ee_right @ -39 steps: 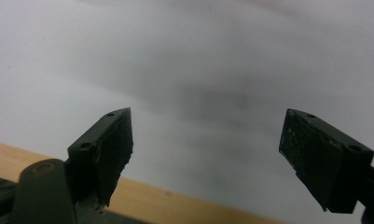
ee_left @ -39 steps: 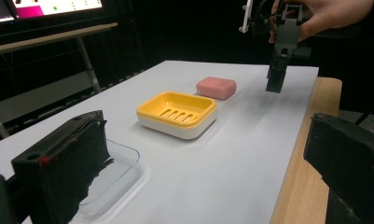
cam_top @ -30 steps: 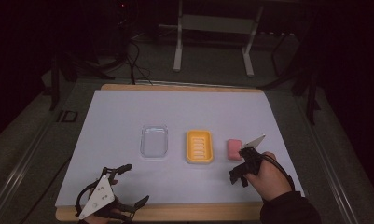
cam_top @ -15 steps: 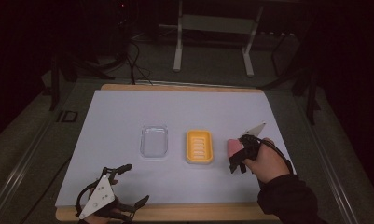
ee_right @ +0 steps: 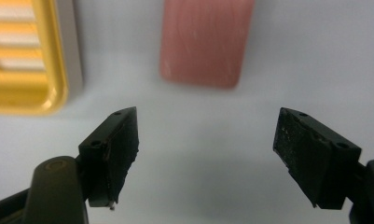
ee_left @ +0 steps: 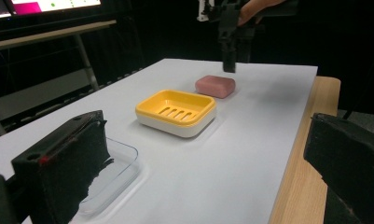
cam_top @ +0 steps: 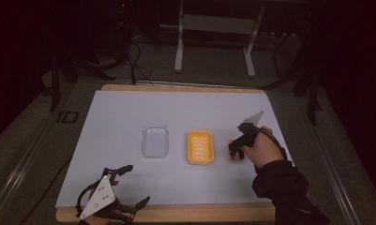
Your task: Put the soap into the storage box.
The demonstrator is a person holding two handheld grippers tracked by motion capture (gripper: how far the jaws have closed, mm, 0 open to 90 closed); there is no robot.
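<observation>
The right gripper (ee_right: pixel 205 158) has its jaws spread wide with nothing between them; in its own view they hang over bare white sheet, with the soap (ee_right: pixel 204 42) just beyond their tips and not touched. From the left gripper view the same gripper (ee_left: pixel 229 65) points straight down above the soap (ee_left: pixel 215 86). In the high view the right gripper (cam_top: pixel 236 149) and the hand (cam_top: pixel 260 147) holding it cover most of the soap (cam_top: pixel 234 157), so only a pink edge shows there.

The left gripper (ee_left: pixel 208 186) is also wide open and holds nothing; its two jaws frame the table scene from the near edge. In the high view it (cam_top: pixel 129 187) sits at the front left corner of the sheet, well apart from everything else.

Counted: one pink soap, one yellow dish (cam_top: pixel 199 146), one clear lid (cam_top: pixel 155 141), two grippers. The dish stands just left of the soap, apart from it, and the lid lies left of the dish, also apart. All three rest on the white sheet (cam_top: pixel 129 112) over the table (cam_top: pixel 185 212).

The lid (ee_left: pixel 114 172) is partly hidden behind a jaw in the left gripper view. The dish (ee_right: pixel 21 56) is cut off at the left edge of the right gripper view, and the soap's far end is cut off at the top. The surroundings are too dark to make out.
</observation>
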